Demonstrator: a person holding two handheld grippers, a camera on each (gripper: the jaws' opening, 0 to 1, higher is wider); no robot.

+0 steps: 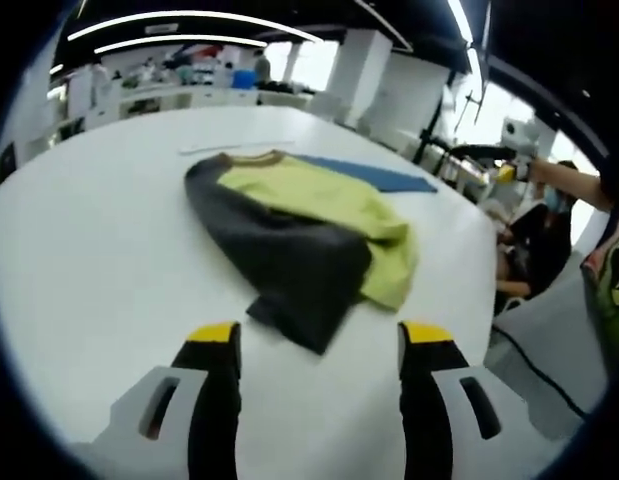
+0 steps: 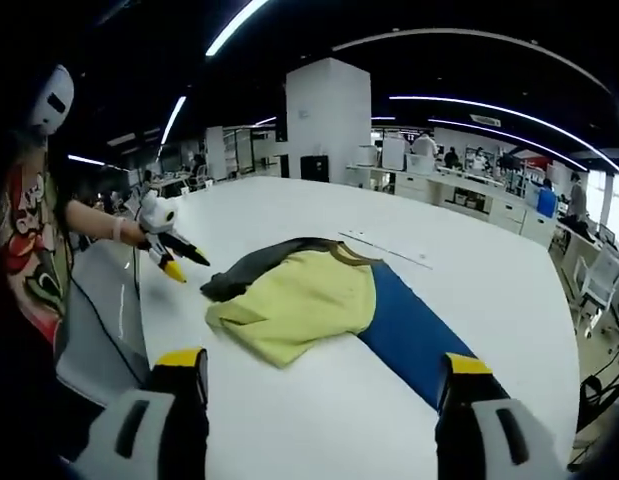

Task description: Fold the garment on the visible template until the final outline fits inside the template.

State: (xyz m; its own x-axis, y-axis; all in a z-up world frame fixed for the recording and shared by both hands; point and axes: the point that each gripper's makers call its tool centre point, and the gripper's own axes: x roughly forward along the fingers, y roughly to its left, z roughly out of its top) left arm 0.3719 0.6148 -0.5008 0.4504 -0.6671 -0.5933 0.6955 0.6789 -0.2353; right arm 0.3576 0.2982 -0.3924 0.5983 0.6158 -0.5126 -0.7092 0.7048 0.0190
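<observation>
Both claws, left claw (image 1: 317,345) and right claw (image 2: 324,375), spread empty above the counter (image 1: 99,250).
Soft, limp garment (image 2: 289,300) half covers the blue template (image 2: 414,335); pinch loose corners.

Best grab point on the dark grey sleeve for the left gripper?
Take the loose end of the dark grey sleeve, the corner nearest the left gripper. It lies flat on the white table, clear of the yellow body, and points between the open jaws, so a low, straight-ahead approach probably pinches a single layer. The blue template lies beyond the garment.
</observation>
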